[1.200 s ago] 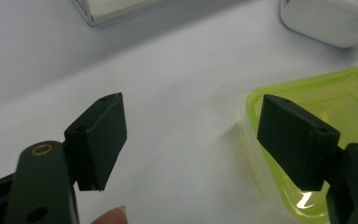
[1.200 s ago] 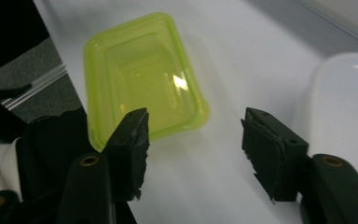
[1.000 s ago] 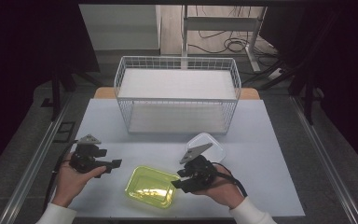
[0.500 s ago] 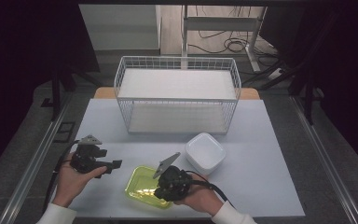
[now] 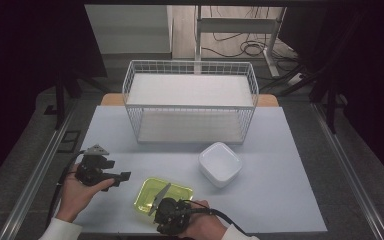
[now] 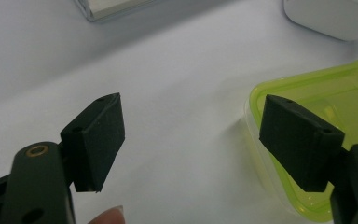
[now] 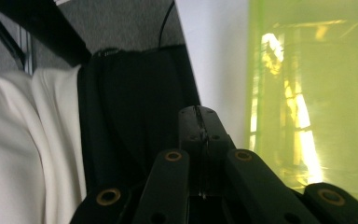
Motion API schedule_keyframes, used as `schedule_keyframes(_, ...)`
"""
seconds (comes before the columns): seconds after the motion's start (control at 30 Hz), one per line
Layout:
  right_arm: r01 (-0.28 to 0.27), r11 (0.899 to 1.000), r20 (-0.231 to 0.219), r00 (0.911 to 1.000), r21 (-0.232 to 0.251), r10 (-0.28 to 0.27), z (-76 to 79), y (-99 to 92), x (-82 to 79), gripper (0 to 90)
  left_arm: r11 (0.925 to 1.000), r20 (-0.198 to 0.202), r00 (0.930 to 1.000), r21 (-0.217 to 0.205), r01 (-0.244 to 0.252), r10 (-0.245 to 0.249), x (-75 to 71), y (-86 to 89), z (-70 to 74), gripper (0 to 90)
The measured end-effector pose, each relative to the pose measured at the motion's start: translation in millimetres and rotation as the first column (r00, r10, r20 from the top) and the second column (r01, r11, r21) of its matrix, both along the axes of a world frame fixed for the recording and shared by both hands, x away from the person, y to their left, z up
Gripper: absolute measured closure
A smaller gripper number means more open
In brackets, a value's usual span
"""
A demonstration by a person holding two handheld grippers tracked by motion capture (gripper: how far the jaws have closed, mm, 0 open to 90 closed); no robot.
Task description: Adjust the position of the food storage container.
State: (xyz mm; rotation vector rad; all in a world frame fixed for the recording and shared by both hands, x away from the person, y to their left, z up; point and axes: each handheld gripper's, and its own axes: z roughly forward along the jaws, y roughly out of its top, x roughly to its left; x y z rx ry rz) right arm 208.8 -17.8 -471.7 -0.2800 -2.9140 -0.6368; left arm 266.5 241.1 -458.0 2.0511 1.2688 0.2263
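Note:
A translucent lime-green container [image 5: 152, 192] lies near the table's front edge, and it also appears in the left gripper view [image 6: 349, 91] and in the right gripper view [image 7: 317, 88]. A white square container [image 5: 220, 164] sits to its right. My right gripper [image 5: 162, 217] is low at the green container's near edge. Its jaws [image 7: 199, 114] have just been closing and now meet with nothing between them. My left gripper [image 5: 125, 176] hovers left of the green container, open and empty [image 6: 191, 116].
A white wire basket [image 5: 190, 100] stands at the back middle of the table, its corner in the left gripper view [image 6: 107, 9]. A person's white sleeve [image 7: 23, 154] and dark clothing are beyond the right jaws. The table's front edge is close under both hands.
My right gripper moved left and down, away from the white container to the green container's near edge, and its jaws closed. The left gripper stayed put.

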Motion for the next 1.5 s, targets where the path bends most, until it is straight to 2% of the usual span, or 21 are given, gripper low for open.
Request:
schedule_keyframes(0.17,0.0,0.999,0.018,0.9998,-0.043,0.001,-7.4,2.4,-0.1,88.6,1.0,-0.002,1.0,0.006,0.004,-0.004,-0.1,-0.3,0.0,21.4)
schedule_keyframes(0.57,0.018,0.998,0.032,0.9994,-0.068,-0.016,-14.4,1.7,17.8,88.7,0.9999,-0.008,0.9999,0.011,0.007,-0.006,0.6,-1.3,-1.2,20.7)
schedule_keyframes(0.77,0.039,0.996,0.063,0.9974,-0.079,-0.034,-15.8,-1.1,29.6,88.7,0.9998,-0.012,0.9999,0.018,0.011,-0.011,0.8,-2.2,-1.8,20.6)
schedule_keyframes(0.87,0.073,0.995,0.072,0.995,-0.072,-0.068,-17.7,-2.6,38.0,88.7,0.9998,-0.012,0.9999,0.017,0.011,-0.011,0.8,-2.3,-1.7,20.5)
schedule_keyframes(1.07,0.083,0.995,0.095,0.9925,-0.062,-0.077,-19.1,-2.3,48.5,88.8,0.9998,-0.011,0.9999,0.019,0.011,-0.01,1.1,-2.1,-2.0,20.4)
schedule_keyframes(1.13,0.091,0.995,0.081,0.9929,-0.048,-0.087,-19.9,-2.1,49.4,88.7,0.9997,-0.012,0.9999,0.021,0.011,-0.011,1.2,-2.3,-2.4,20.4)
schedule_keyframes(1.2,0.098,0.994,0.087,0.9917,-0.041,-0.094,-20.6,-1.5,55.0,88.8,0.9997,-0.012,0.9999,0.021,0.012,-0.011,1.3,-2.5,-2.7,20.3)
schedule_keyframes(1.5,0.123,0.992,0.09,0.9886,-0.01,-0.121,-22.5,4.3,61.4,88.7,0.9998,-0.018,0.9998,0.017,0.008,-0.008,1.6,-1.2,-4.4,20.2)
